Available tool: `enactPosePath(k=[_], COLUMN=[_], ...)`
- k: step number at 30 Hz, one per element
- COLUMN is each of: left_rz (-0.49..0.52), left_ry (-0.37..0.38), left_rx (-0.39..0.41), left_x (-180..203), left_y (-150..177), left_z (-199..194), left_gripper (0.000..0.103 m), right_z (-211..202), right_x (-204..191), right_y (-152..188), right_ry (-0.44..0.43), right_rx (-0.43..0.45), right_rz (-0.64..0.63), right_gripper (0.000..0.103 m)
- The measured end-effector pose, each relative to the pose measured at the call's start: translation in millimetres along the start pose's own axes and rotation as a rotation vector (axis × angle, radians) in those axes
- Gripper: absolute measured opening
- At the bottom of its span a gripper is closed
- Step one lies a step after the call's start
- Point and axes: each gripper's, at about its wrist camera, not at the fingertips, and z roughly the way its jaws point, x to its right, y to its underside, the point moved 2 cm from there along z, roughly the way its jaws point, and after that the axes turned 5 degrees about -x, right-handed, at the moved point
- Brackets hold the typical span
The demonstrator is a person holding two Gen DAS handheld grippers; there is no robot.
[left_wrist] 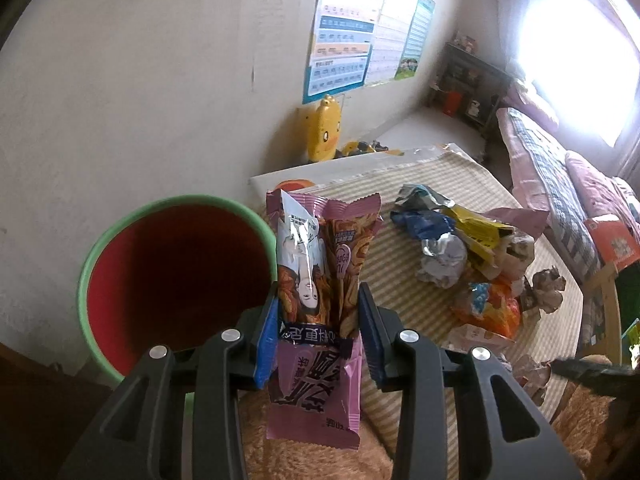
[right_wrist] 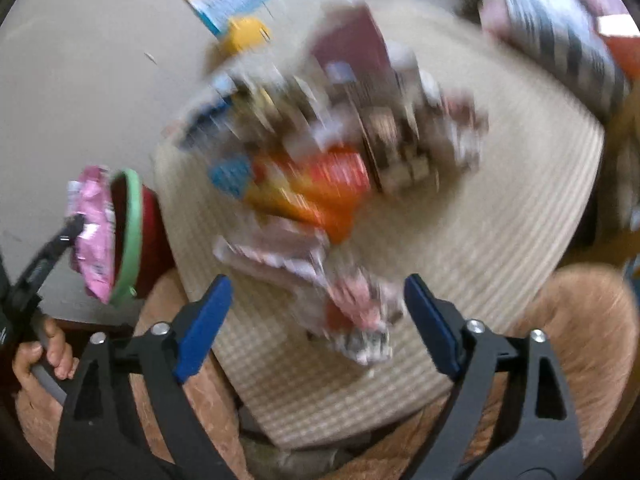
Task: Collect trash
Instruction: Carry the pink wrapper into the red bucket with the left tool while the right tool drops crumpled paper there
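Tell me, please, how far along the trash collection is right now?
Done: nothing visible inside the red bin. In hand: the left gripper grips a pink snack wrapper beside the bin. Left: the wrapper pile on the striped mat; the right gripper is open above it.

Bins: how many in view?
1. The bin, red inside with a green rim, stands left of the table, by the wall. Others may sit outside both views.

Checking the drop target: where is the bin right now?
In the left wrist view the bin sits low on the left against the wall, beside the table, just left of the wrapper in the left claw.
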Motion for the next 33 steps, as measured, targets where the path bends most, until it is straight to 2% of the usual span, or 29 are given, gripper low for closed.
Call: enactPosePath(k=[4, 5, 8, 9, 12, 15, 19, 22, 27, 33], left_rz=[-0.004, -0.002, 0.003, 0.000, -0.014, -0.030, -0.069, -0.110, -0.169, -0.206], left_ry=[0.009, 0.011, 0.017, 0.018, 0.016, 0.004, -0.052, -0.093, -0.166, -0.209], left_rx=[-0.010, -0.010, -0.008, -0.007, 0.000, 0.008, 0.020, 0.001, -0.049, -0.070], left_x=[-1.4, -0.6, 0.4, -0.4, -5.9, -16.5, -43.4, -68.0, -109.0, -134.7], left_y=[4.1, 4.8, 5.2, 5.2, 4.7, 3.1, 1.0, 3.1, 11.7, 18.7], left_z=[3.7, 4.0, 4.1, 3.8, 2.1, -0.2, -0.5, 3.5, 13.5, 17.8], left_gripper=[0.034, 0.034, 0.034, 0.034, 0.034, 0.034, 0.035, 0.035, 0.035, 0.037], right_z=[23.1, 25.8, 23.9, 19.7, -9.3, -41.2, -61.6, -53.6, -15.0, 32.0], right_x=[13.9, 15.4, 16.3, 14.9, 1.9, -21.0, -69.3, -114.2, -201.4, -274.6], right_y=[8.1, 9.3, 12.0, 12.8, 10.7, 6.5, -6.8, -21.8, -32.2, -48.0], right_ry=[-0.025, -0.032, -0.086, -0.085, -0.071, -0.093, -0.139, -0.196, -0.281, -0.380], right_rx=[-0.065, -0.066, -0.058, -0.043, 0.044, 0.130, 0.186, 0.170, 0.112, 0.018], right_rz=[0.054, 0.057, 0.066, 0.060, 0.010, -0.042, -0.145, -0.236, -0.393, -0.441], right_gripper=[0.089, 0.084, 0.045, 0.044, 0.040, 0.040, 0.040, 0.040, 0.040, 0.042])
